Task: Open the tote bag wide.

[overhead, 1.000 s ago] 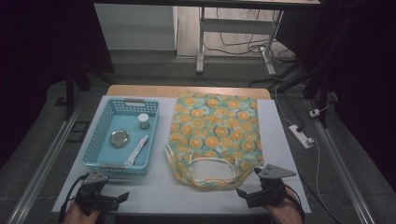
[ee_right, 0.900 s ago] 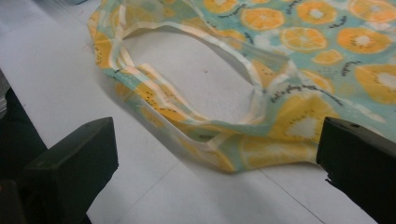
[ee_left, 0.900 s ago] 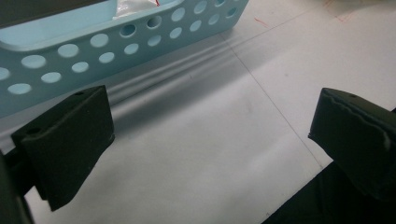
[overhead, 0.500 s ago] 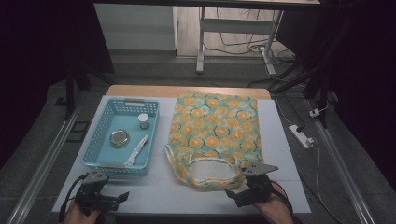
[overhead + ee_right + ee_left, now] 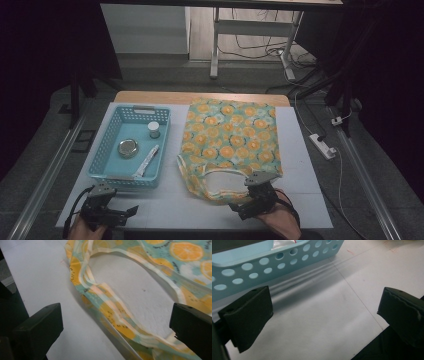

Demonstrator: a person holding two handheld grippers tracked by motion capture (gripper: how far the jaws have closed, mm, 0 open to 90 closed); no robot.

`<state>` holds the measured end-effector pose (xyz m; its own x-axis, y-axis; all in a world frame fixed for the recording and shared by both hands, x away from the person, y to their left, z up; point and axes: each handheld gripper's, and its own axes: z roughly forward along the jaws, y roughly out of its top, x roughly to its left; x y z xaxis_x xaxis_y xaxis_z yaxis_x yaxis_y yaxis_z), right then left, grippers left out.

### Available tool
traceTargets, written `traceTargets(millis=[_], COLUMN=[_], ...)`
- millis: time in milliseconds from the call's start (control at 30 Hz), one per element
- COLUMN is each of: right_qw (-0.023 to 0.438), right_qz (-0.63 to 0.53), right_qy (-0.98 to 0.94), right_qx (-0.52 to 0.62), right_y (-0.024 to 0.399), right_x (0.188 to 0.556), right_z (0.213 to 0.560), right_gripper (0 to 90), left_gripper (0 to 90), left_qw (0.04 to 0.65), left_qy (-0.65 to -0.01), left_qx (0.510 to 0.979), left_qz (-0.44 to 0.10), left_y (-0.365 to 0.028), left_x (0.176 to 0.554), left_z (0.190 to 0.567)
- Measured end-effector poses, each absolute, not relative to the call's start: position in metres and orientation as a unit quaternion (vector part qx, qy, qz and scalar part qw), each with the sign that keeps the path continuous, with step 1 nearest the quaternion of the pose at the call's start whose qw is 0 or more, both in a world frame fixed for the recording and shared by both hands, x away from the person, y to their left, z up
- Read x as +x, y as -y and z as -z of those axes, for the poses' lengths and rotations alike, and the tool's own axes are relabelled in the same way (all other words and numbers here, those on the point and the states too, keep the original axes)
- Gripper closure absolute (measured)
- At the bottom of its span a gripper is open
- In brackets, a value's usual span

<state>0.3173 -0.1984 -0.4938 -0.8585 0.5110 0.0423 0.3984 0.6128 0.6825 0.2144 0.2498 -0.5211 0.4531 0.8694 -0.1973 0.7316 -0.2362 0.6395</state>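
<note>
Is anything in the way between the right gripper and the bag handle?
Nothing visible. The right gripper sits open at the near edge of the bag, and the right gripper view shows the handle lying flat on the table between its jaws, with only bare table in front of it.

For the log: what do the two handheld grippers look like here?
Both the left gripper and the right gripper are black, each with a grey three-cornered plate on top. In the gripper views their two jaws are blocky matte-black pads. A dark cable loops from the left one; a dark band circles the wrist behind the right one.
</note>
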Motion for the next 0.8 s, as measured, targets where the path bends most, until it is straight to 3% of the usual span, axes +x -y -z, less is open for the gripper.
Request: traceTargets(millis=[467, 600, 800], right_qw=[0.07, 0.055, 0.043], right_qz=[-0.328, -0.325, -0.327], right_qy=[-0.917, -0.921, -0.925], right_qx=[0.218, 0.206, 0.186], right_y=[0.162, 0.159, 0.157], right_x=[0.323, 0.325, 0.325], right_z=[0.511, 0.512, 0.509], right_gripper=[0.1, 14.8, 48.4], left_gripper=[0.0, 0.0, 0.0], left_qw=[0.346, 0.346, 0.345], left_qy=[-0.513, -0.512, -0.512], left_qx=[0.78, 0.78, 0.78], left_qz=[-0.097, -0.096, -0.095], left_y=[-0.25, -0.25, -0.25], left_x=[0.215, 0.215, 0.215], left_z=[0.521, 0.521, 0.521])
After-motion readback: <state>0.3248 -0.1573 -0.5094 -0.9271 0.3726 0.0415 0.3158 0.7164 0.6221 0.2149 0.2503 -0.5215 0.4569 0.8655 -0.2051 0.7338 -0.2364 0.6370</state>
